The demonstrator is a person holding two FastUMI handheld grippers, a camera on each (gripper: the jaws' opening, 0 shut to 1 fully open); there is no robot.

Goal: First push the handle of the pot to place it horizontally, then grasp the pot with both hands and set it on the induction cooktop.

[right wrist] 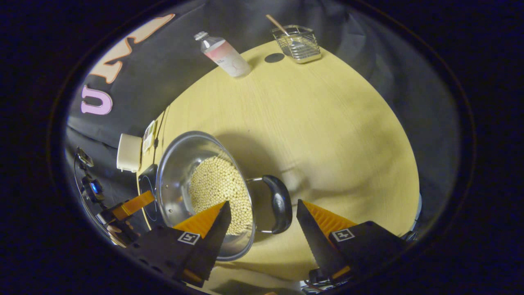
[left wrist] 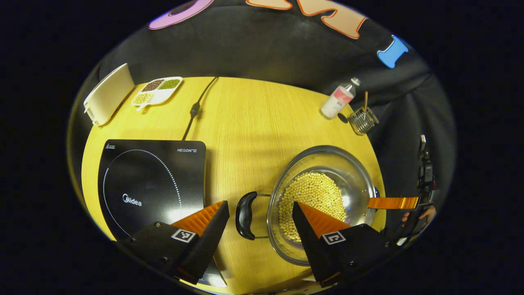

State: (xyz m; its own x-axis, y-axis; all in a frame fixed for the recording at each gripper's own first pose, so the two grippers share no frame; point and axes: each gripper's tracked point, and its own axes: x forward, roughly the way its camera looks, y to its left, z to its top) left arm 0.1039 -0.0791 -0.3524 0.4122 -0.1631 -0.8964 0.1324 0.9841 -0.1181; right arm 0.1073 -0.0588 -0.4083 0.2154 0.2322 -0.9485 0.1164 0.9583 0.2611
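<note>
Because each open gripper, left gripper (left wrist: 260,215) and right gripper (right wrist: 262,214), straddles one black handle (left wrist: 245,215), the round steel pot of pale beans (left wrist: 323,200) seems ready for lifting. Its goal, the black induction cooktop (left wrist: 151,184), lies just beside it on the yellow wooden tabletop (left wrist: 249,123).

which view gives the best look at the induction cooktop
The left gripper view: the induction cooktop lies nearly whole, its ring marking plain. In the right gripper view only a dark corner peeks out behind the pot.

Bare tabletop (left wrist: 254,123) lies open between the pot (left wrist: 323,196) and the cooktop (left wrist: 151,180), whose glass top carries nothing, while a bottle (left wrist: 337,100) and wire basket (left wrist: 362,119) stand well apart at the far edge, beside a cord (left wrist: 196,107).
</note>
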